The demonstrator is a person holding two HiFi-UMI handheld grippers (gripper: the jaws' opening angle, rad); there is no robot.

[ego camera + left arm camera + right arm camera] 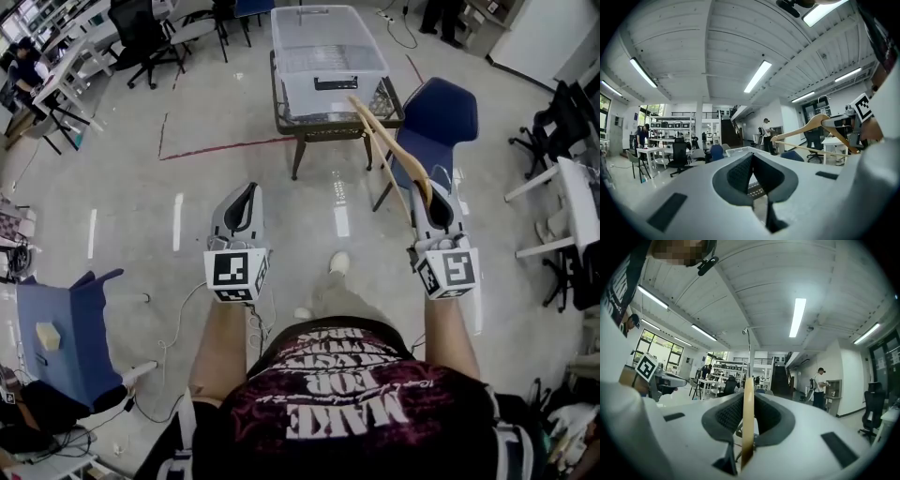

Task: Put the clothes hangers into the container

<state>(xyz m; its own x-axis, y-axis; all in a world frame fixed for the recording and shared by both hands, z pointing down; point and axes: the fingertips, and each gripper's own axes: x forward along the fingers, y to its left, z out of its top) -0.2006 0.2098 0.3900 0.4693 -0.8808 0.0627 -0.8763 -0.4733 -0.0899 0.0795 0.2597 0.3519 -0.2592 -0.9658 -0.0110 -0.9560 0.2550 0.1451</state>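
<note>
A clear plastic container (328,52) stands on a small dark table (309,131) ahead of me. My right gripper (439,187) is shut on a wooden clothes hanger (386,141), which slants up and left toward the table's right corner. In the right gripper view the hanger's (748,418) edge stands upright, clamped between the pads of the right gripper (747,399). My left gripper (249,190) is held level with it over the floor, jaws together and empty. From the left gripper (752,159) view the hanger (811,127) shows at the right.
A blue chair (441,112) stands just right of the table. Another blue chair (70,337) sits at my near left with cables on the floor. Office chairs and desks (66,75) line the far left; a white desk (581,202) stands at the right.
</note>
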